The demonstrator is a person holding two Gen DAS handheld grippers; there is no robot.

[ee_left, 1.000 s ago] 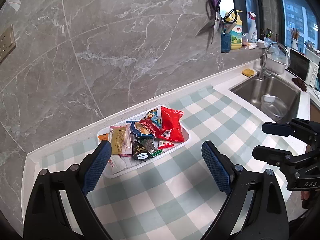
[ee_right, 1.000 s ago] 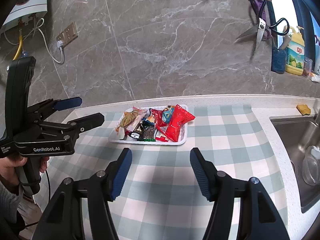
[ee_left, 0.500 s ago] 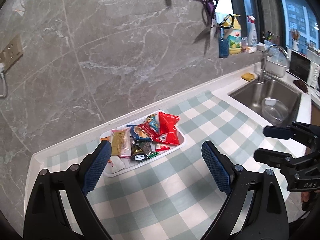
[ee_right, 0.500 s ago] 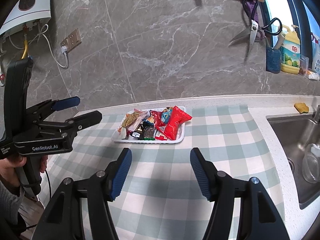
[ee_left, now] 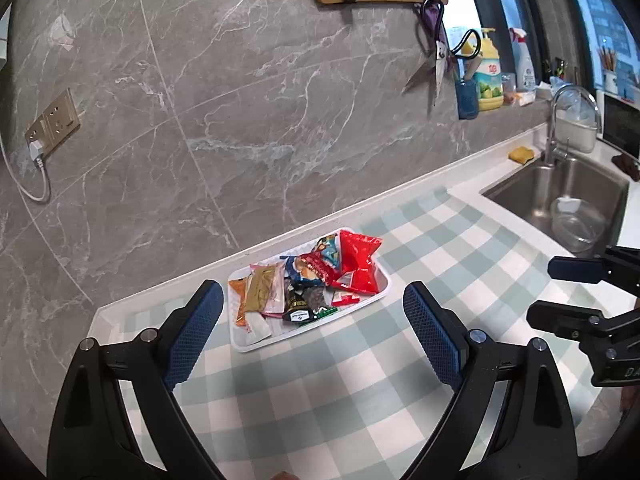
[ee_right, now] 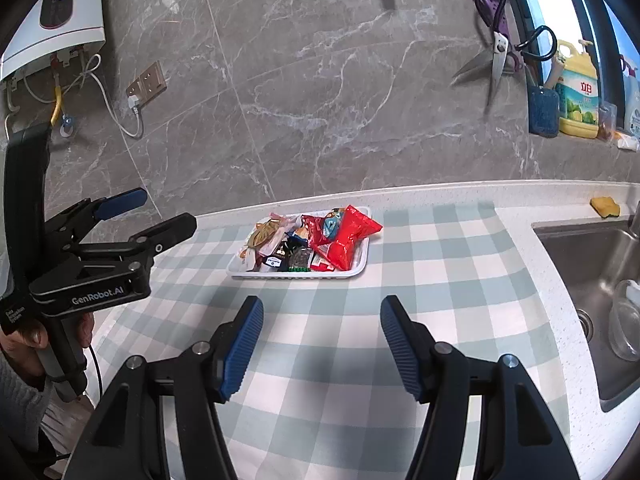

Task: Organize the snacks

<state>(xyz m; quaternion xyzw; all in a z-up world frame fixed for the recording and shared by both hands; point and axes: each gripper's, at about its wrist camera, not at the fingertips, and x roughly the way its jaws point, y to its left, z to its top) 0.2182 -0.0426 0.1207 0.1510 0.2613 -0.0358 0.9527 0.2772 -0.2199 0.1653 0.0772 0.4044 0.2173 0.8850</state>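
- We find the left gripper point(ee_left: 312, 322) held above the checked cloth point(ee_left: 340, 392), jaws spread wide and holding nothing.
- We find the right gripper point(ee_right: 322, 340) likewise wide and empty, raised over the cloth short of the tray point(ee_right: 296, 274).
- Neither gripper touches the tray or anything in it; both stand well apart from it.
- The snacks point(ee_left: 308, 280) all lie in the white tray, which sits on the cloth near the wall point(ee_left: 260, 120).
- Tray contents, as far as we can make out: a large red bag point(ee_left: 358, 266) at the sink end, an orange packet point(ee_left: 239, 306) and a tan packet point(ee_left: 260, 290) at the other, dark small packets point(ee_left: 302, 300) between. Several overlap; an exact count cannot be given.
- We see no snack loose on the cloth or counter in either view.
- Our judgement: the gathering appears done or nearly done. The packets lie in a heap rather than in rows, so any sorting within the tray would remain.
- The sink point(ee_right: 576, 264) to the right holds a clear bowl point(ee_right: 626, 322); no snacks there.
- A yellow sponge point(ee_right: 605, 206) lies on the counter beside the sink, well apart from the tray.
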